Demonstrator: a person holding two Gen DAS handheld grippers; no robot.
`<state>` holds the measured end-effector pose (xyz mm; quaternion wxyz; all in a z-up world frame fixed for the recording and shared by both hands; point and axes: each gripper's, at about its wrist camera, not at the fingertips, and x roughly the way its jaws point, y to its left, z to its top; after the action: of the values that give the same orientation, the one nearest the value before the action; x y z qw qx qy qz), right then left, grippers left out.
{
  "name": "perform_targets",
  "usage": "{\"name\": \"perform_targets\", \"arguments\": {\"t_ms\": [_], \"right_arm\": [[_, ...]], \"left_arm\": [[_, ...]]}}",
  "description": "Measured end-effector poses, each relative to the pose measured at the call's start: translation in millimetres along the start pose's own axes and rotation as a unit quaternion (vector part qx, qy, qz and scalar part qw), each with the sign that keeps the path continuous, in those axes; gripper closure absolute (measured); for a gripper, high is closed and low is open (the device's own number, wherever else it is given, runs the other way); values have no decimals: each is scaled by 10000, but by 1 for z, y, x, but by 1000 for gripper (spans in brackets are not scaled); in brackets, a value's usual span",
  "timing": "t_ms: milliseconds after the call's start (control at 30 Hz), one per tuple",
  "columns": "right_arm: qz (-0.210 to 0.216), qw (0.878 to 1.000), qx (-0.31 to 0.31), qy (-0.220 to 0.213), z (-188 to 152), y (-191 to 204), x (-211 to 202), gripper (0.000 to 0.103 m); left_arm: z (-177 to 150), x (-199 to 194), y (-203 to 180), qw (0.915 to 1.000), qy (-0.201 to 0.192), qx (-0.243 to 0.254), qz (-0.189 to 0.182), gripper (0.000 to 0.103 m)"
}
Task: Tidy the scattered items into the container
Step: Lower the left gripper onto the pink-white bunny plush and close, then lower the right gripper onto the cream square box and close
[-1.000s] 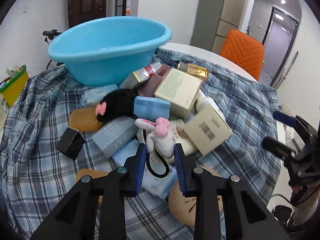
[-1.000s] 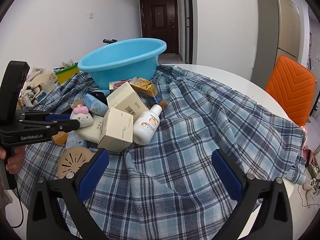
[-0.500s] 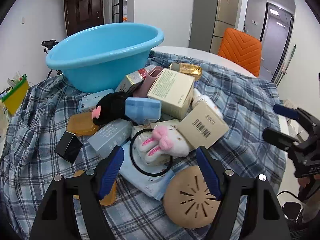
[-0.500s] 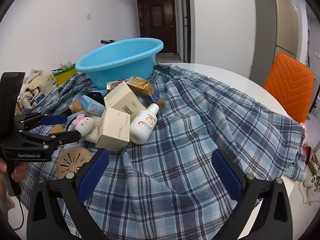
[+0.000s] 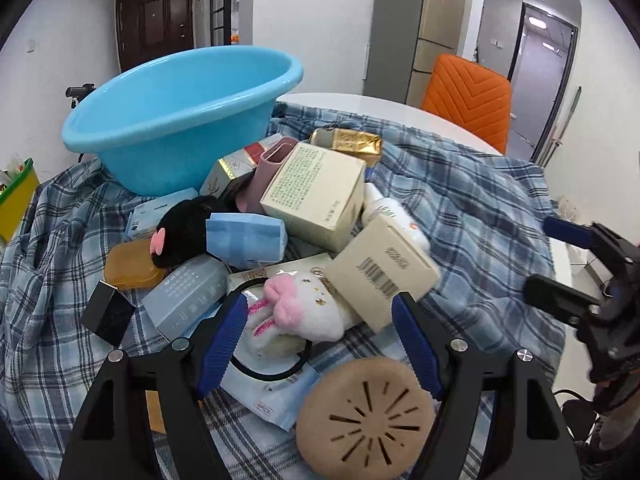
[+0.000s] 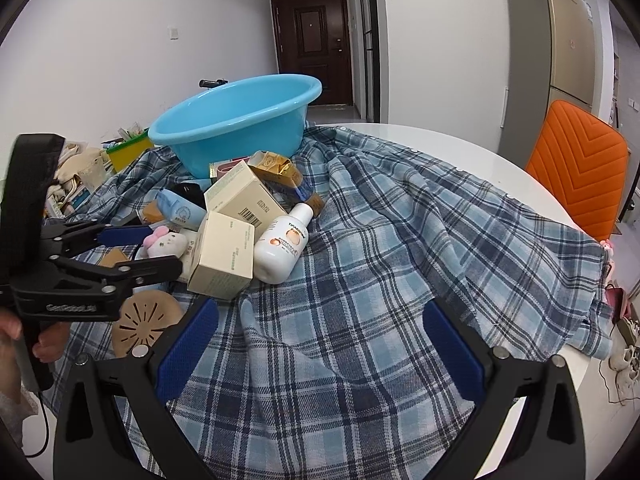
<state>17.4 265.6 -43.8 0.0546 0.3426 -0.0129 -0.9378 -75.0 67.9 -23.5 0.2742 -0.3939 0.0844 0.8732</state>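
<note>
A blue plastic basin (image 5: 176, 120) stands at the back of a plaid-covered round table; it also shows in the right wrist view (image 6: 236, 120). In front of it lies a pile of boxes, packets and toys. My left gripper (image 5: 316, 340) is open, its jaws on either side of a white and pink plush bunny (image 5: 300, 312) with a black loop. The bunny lies on the pile, not held. My right gripper (image 6: 316, 344) is open and empty over bare plaid cloth. A white lotion bottle (image 6: 284, 240) lies ahead of it to the left.
A tan round disc (image 5: 364, 416) lies at the pile's front. Cream boxes (image 5: 316, 196), a black plush (image 5: 180, 228), an orange soap case (image 5: 128, 264) and a black box (image 5: 106, 312) crowd the pile. An orange chair (image 6: 580, 188) stands right of the table.
My left gripper has opened and let go of the plush bunny, which now lies on the pile between the jaws. The right gripper has barely moved.
</note>
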Motion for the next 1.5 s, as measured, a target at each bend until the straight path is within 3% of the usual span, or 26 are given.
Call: {"name": "perform_targets", "arguments": {"t_ms": [33, 67, 167, 300, 600, 733, 833, 900, 967, 1133, 1367, 1500], "right_arm": [[10, 10000, 2, -9, 0, 0, -1, 1], [18, 10000, 3, -17, 0, 0, -1, 1], [18, 10000, 19, -24, 0, -1, -1, 1], [68, 10000, 48, 11, 0, -1, 2, 1], [189, 9998, -78, -26, 2, 11, -2, 1], [439, 9990, -41, 25, 5, 15, 2, 1], [671, 9977, 47, 64, 8, 19, 9, 1], [801, 9966, 143, 144, 10, 22, 17, 1], [882, 9956, 232, 221, 10, 25, 25, 1], [1009, 9940, 264, 329, 9, 38, 38, 1], [985, 9942, 239, 357, 11, 47, 47, 1], [874, 9949, 304, 390, 14, 47, 55, 1]], "left_arm": [[0, 1, 2, 10000, 33, -29, 23, 62], [1, 1, 4, 9999, 91, -94, -3, 78], [1, -7, 10, 9995, -20, -249, -208, 78], [0, -22, 10, 9994, -242, -197, -121, 78], [-5, -38, 18, 9989, -270, -378, -17, 78], [-15, -44, 14, 9973, -72, -468, 562, 78], [-31, -59, 3, 9953, -243, -531, 770, 78], [-41, -67, -6, 9904, -405, -530, 1212, 78], [-49, -73, -7, 9861, -518, -689, 1420, 78], [-64, -76, 9, 9804, -545, -1293, 1385, 78], [-64, -80, 18, 9778, -567, -1320, 1527, 78], [-63, -84, 17, 9800, -585, -1303, 1384, 78]]}}
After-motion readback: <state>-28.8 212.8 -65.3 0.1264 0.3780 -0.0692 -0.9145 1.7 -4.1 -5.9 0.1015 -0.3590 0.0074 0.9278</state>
